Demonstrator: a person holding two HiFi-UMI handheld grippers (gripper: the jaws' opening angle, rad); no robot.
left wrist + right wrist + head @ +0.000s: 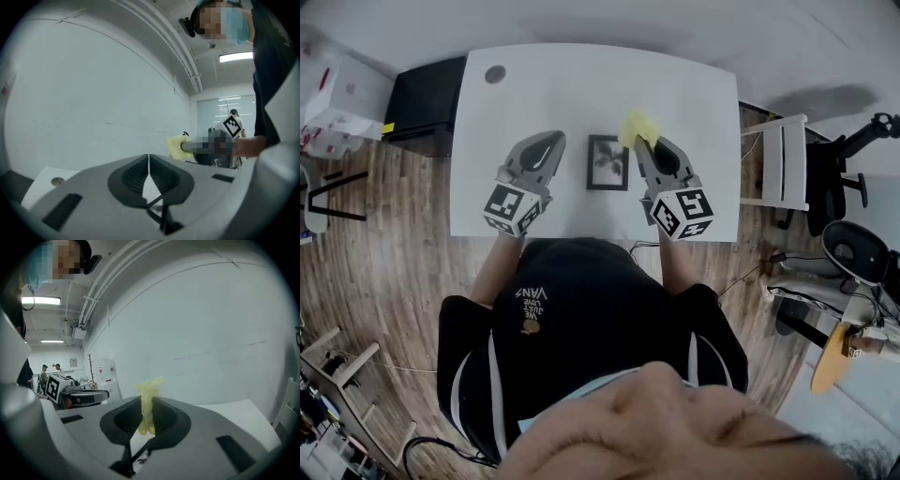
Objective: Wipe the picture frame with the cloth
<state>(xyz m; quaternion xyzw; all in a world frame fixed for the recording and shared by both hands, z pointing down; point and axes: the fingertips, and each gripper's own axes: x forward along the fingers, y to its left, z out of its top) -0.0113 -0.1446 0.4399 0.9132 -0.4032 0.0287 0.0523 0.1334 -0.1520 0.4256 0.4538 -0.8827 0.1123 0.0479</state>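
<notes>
Both claws are up over the white surface (581, 84), one on either side of the picture frame. My left claw (149, 158) has its jaws pressed together with only a thin seam between the pads, and nothing is caught in them. My right claw (146, 399) is clamped on the cloth (151, 386), which stands pinched upright between the pads with a ragged tuft poking out past the tips.

From the head view, the surface fills the middle of the scene. A black cabinet (422, 98) stands off its left end and a white chair (783, 159) off its right, both on the wooden floor (384, 244).

The picture frame (607, 162) is dark with a pale print inside. It lies flat on the surface between my two claws, close to the edge nearest me. The yellow cloth sits just beyond the frame's far right corner, and I cannot tell whether it touches the frame. A small round cap (495, 74) is set into the surface at its far left corner, well apart from everything else.
</notes>
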